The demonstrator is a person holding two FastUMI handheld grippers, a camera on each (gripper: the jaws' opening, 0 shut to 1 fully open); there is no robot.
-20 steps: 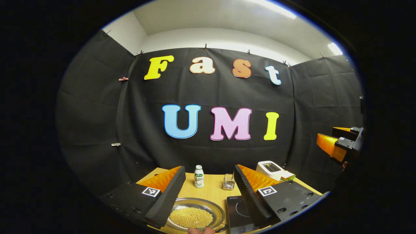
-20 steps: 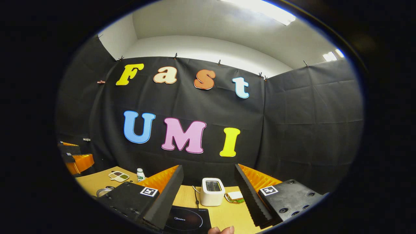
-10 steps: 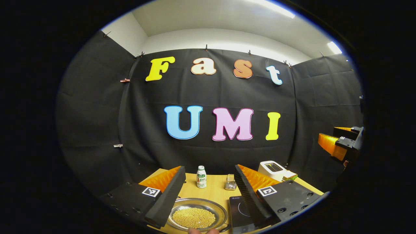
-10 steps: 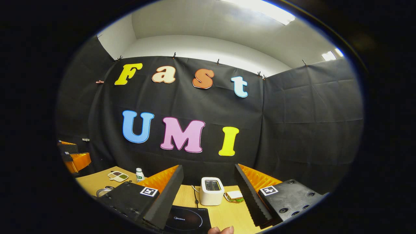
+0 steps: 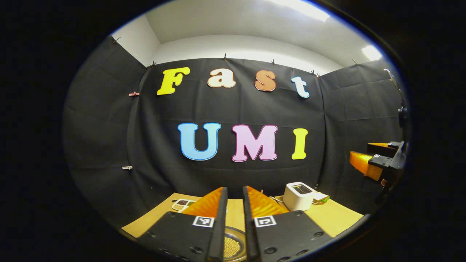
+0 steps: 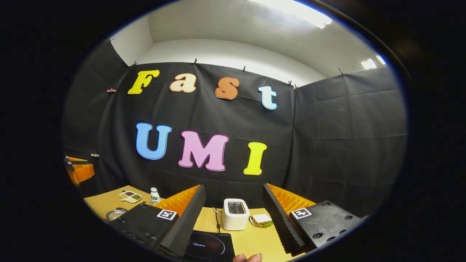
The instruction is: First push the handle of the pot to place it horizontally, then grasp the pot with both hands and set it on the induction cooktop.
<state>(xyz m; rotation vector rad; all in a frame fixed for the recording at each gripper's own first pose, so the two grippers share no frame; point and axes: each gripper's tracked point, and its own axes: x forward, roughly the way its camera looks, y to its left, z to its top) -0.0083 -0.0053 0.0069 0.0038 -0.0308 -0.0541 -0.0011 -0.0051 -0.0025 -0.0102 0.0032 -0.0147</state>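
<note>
A steel pot (image 5: 232, 246) filled with small yellow beads shows through the narrow slit between my left gripper's (image 5: 235, 189) fingers, low in the left gripper view. Those fingers stand almost together with nothing between them, above the pot. The pot's handle is hidden. In the right gripper view the pot's rim (image 6: 114, 214) peeks out at far left, past my left finger. The black induction cooktop (image 6: 208, 247) lies on the wooden table between my right gripper's (image 6: 233, 187) wide-open, empty fingers. The right gripper (image 5: 368, 164) also hangs at the far right, the left gripper (image 6: 78, 171) at the far left.
A white toaster (image 6: 235, 214) and a sandwich (image 6: 261, 219) stand behind the cooktop, the toaster (image 5: 299, 191) at right. A small bottle (image 6: 155, 195) and a divided dish (image 6: 131, 196) sit at the back left. A fingertip (image 6: 247, 257) shows at the bottom edge.
My left gripper's fingers have closed from wide open to nearly touching, and its view has tilted, hiding the bottle and the cooktop. The right gripper has barely moved.
</note>
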